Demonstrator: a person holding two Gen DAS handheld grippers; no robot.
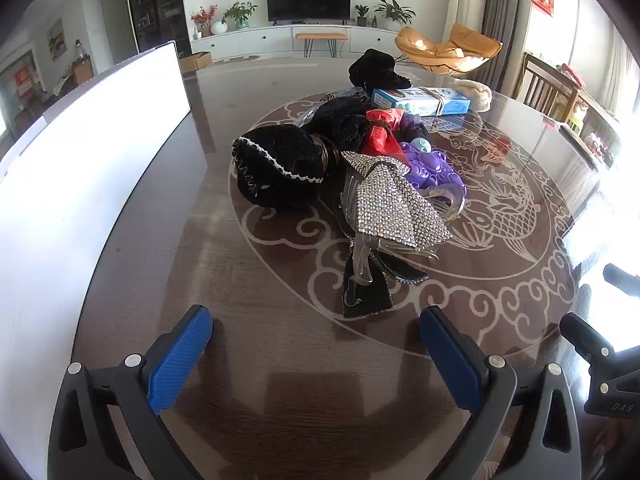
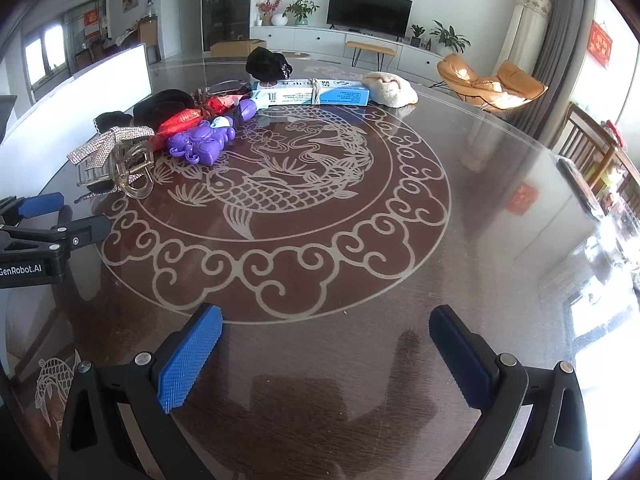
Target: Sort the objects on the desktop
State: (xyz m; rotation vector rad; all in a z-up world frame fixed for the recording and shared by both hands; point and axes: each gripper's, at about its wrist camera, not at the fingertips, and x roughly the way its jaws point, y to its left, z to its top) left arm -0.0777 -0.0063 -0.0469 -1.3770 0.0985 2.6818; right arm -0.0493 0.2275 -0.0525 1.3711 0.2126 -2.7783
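Note:
A pile of objects lies on the round dark table (image 1: 280,360). Nearest my left gripper (image 1: 316,344) is a rhinestone bow on a clear hair claw (image 1: 394,204), with black ribbon tails (image 1: 366,292) just ahead of the fingertips. Behind it sit a black lace-trimmed pouch (image 1: 276,168), a purple plastic toy (image 1: 430,168), a red packet (image 1: 380,136) and a blue-and-white box (image 1: 422,101). The left gripper is open and empty. My right gripper (image 2: 326,340) is also open and empty over bare table, well to the right of the same pile: bow clip (image 2: 116,160), purple toy (image 2: 200,142), box (image 2: 312,94).
A white panel (image 1: 80,148) stands along the table's left edge. A black hat (image 1: 374,66) and a cream plush item (image 2: 392,88) lie at the far side. The left gripper's body (image 2: 40,240) shows at the right wrist view's left edge. Wooden chairs (image 2: 588,148) stand at the right.

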